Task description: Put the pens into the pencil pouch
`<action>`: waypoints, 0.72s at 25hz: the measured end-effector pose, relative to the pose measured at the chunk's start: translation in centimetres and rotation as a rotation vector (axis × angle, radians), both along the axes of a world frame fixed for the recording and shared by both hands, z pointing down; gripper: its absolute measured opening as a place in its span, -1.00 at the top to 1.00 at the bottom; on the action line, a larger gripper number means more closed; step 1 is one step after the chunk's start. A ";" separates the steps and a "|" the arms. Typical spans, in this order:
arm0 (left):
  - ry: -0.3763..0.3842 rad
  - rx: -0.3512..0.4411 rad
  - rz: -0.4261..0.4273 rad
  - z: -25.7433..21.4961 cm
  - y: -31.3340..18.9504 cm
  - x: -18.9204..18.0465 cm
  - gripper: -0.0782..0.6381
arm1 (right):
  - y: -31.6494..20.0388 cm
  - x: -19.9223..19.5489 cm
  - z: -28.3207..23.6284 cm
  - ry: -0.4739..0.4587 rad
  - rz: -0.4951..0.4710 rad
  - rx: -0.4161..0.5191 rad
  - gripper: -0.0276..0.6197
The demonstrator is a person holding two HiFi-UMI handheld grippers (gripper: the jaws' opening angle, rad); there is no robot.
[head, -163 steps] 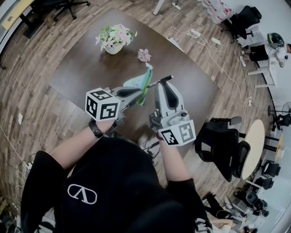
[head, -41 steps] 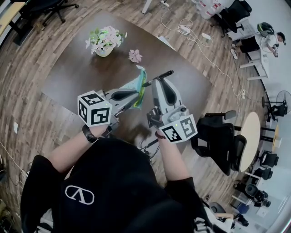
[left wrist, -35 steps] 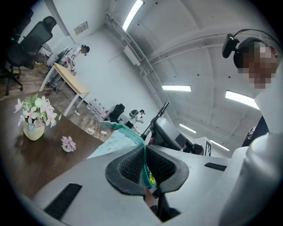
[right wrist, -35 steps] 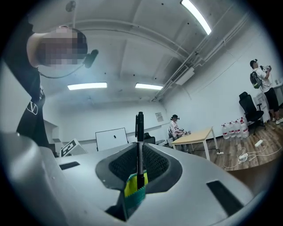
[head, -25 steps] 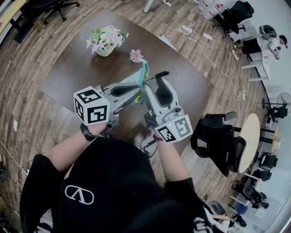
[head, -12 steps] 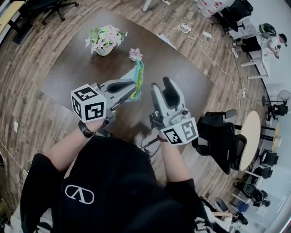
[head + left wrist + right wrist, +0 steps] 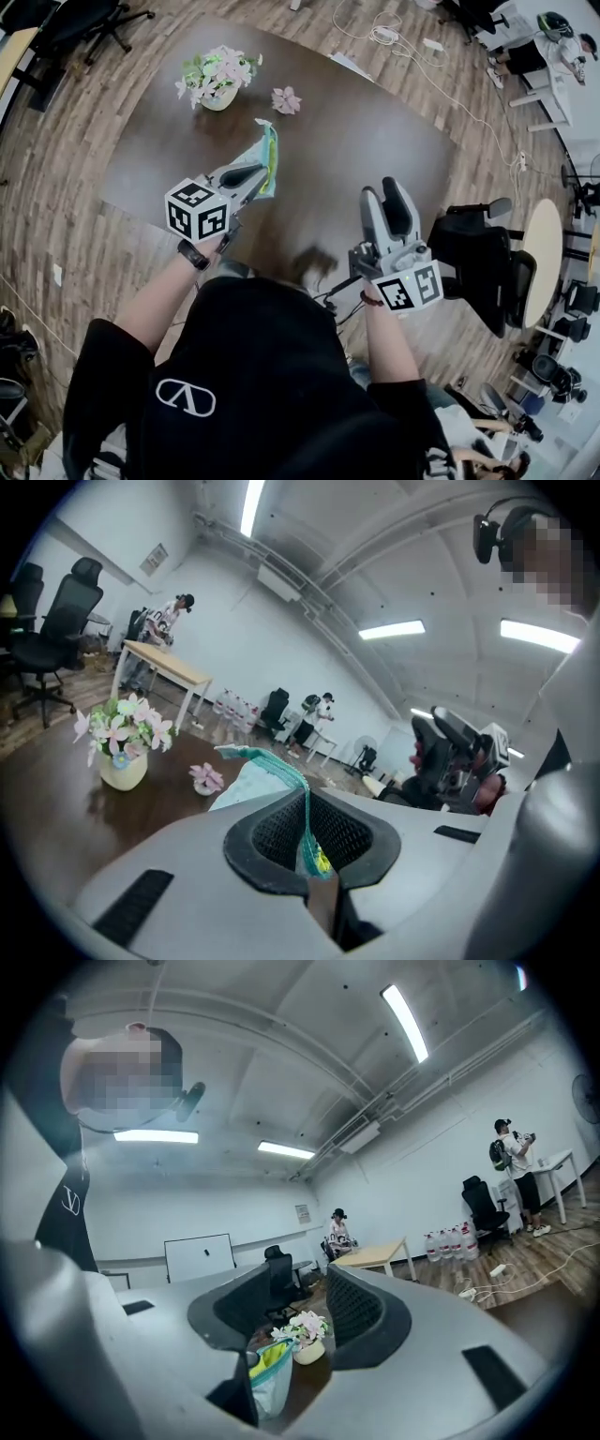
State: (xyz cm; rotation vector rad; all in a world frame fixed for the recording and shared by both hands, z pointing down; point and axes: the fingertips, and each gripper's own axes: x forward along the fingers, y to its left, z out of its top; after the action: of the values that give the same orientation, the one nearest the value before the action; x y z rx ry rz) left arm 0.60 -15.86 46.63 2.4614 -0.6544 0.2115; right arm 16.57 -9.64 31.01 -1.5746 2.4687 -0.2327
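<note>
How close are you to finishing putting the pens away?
Nearly done, it seems. A yellow thing sits inside the teal fabric pencil pouch, which the left gripper pinches over the dark brown table. The right gripper is open and empty. I see no loose pens left.

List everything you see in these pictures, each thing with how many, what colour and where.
table: one, dark brown, middle of the wooden floor
flower pot: one, cream with pink and white flowers, far left part of the table
loose flower: one, pink, on the table to the right of the flower pot
pencil pouch: one, teal, over the table, gripped by its edge
office chairs: several, black, one right of the table, others at far left
round table: one, light wood, far right
cables: several, white, on the floor beyond the table
left gripper: one, grey, shut on the pencil pouch
right gripper: one, grey, open and empty, near right of the table
</note>
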 end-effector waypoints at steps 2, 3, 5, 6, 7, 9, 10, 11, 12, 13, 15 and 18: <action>-0.051 -0.014 -0.003 3.0 -0.1 0.3 0.73 | 0.9 1.2 0.6 -0.008 0.036 -0.021 0.34; -0.075 -0.024 0.000 4.6 -0.1 0.5 0.73 | 1.2 1.8 0.9 -0.012 0.053 -0.030 0.35; -0.123 -0.049 0.017 7.9 0.1 1.3 0.73 | 1.9 2.5 1.3 -0.015 0.082 -0.044 0.35; -0.149 -0.061 0.031 9.6 0.3 1.9 0.73 | 2.2 2.8 1.5 -0.015 0.094 -0.049 0.35; -0.174 -0.070 0.047 11.3 0.6 2.5 0.73 | 2.5 3.1 1.6 -0.013 0.104 -0.054 0.35; -0.206 -0.082 0.076 14.1 1.3 4.0 0.73 | 3.0 3.7 1.9 -0.010 0.122 -0.063 0.35; -0.213 -0.085 0.091 15.2 1.6 4.9 0.73 | 3.2 4.0 2.1 -0.009 0.131 -0.068 0.35; -0.219 -0.088 0.106 16.2 1.9 5.8 0.73 | 3.3 4.3 2.3 -0.007 0.140 -0.073 0.35; -0.223 -0.092 0.120 17.1 2.2 6.7 0.73 | 3.5 4.6 2.5 -0.007 0.149 -0.079 0.35; -0.226 -0.098 0.134 17.9 2.4 7.7 0.73 | 3.6 4.9 2.7 -0.007 0.156 -0.085 0.35; -0.230 -0.108 0.157 19.1 3.1 9.4 0.73 | 3.9 5.3 3.3 -0.009 0.167 -0.098 0.35; -0.236 -0.116 0.192 20.5 4.3 11.4 0.73 | 4.5 5.8 4.0 -0.011 0.173 -0.119 0.35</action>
State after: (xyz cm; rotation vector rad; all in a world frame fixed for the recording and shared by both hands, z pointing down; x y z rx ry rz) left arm 12.00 -11.59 67.13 2.4068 -0.4857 0.6059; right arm 22.37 -5.16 35.05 -1.8181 2.3323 -0.3651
